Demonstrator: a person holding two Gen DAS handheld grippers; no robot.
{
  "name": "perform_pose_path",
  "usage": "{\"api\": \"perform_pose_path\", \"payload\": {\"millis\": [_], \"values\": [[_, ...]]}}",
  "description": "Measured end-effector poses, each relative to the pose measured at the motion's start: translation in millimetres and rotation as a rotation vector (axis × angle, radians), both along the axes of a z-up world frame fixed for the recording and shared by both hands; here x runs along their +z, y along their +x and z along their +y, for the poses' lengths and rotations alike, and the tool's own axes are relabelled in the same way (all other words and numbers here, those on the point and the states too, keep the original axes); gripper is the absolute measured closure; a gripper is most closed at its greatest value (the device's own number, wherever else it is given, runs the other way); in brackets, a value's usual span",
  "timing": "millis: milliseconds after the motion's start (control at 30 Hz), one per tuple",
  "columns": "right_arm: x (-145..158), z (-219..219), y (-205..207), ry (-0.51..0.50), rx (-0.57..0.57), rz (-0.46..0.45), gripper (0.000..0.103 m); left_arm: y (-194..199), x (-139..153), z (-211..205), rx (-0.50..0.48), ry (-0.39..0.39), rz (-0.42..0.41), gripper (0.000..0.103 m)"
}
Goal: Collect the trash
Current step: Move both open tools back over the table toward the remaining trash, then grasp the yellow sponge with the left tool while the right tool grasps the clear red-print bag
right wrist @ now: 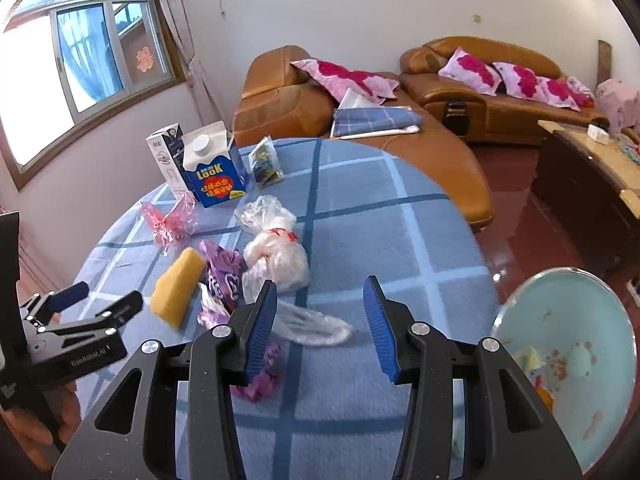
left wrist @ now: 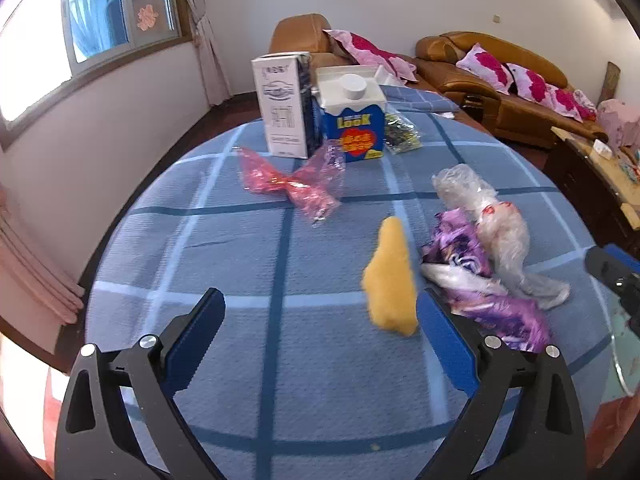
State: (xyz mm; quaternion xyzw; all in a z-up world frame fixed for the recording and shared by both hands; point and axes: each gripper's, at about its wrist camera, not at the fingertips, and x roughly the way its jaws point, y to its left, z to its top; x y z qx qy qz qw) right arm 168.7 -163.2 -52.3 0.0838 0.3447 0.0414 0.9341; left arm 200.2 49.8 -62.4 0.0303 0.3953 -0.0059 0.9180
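Both pairs of jaws stand spread with nothing between the pads. The right gripper point(right wrist: 324, 328) hangs over the near part of the table point(right wrist: 360, 420), half spread, and the tail of the white plastic bag point(right wrist: 280, 260) lies flat just beyond and slightly left of its left pad. The left gripper point(left wrist: 320, 320) is wider; the yellow sponge point(left wrist: 390, 280) lies just inside its right pad, apparently not touched.

A pale blue bin point(right wrist: 572, 360) sits low at the near right, off the table's edge — likely where the trash goes.

For a clean pick, I would centre the right jaws over the bag's bunched body, not its thin tail, which may slip out, and come down until the pads straddle the film before closing.

The purple wrapper point(right wrist: 226, 276) lies touching the bag's left side, so a careless pinch could drag both. Farther left lies a pink cellophane scrap point(right wrist: 168, 224); beyond it stand a blue carton point(right wrist: 216, 180), a white carton point(right wrist: 164, 160) and a small foil packet point(right wrist: 264, 162) at the far edge.
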Motion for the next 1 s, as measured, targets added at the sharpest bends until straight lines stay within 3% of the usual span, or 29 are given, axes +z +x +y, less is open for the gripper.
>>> {"api": "perform_pose_path", "payload": {"millis": [333,533,633,700,767,900,1000], "values": [[-7.5,7.7,42.6,0.053,0.047,0.049,0.056,29.8,-17.9,-10.0,0.012,-0.021,0.067,0.019],[-22.6,16.7,70.5,0.079,0.081,0.115,0.054,38.6,-24.2,-12.0,0.001,-0.036,0.085,0.019],[-32.1,20.7,80.9,0.099,0.092,0.157,0.054,43.9,-31.1,-11.0,0.002,-0.056,0.11,0.025],[-37.8,22.9,86.0,0.117,0.109,0.183,0.054,46.0,-35.7,-10.8,-0.007,-0.087,0.135,0.032],[-41.5,23.5,87.2,0.125,0.111,0.192,0.065,47.6,-37.5,-8.9,-0.011,-0.115,0.147,0.037],[-40.8,21.5,84.7,0.135,0.116,0.181,0.075,44.6,-34.7,-8.7,-0.045,-0.166,0.134,0.067],[-33.5,18.6,78.9,0.129,0.104,0.16,0.078,41.0,-31.9,-13.4,-0.056,-0.16,0.124,0.074]]}}
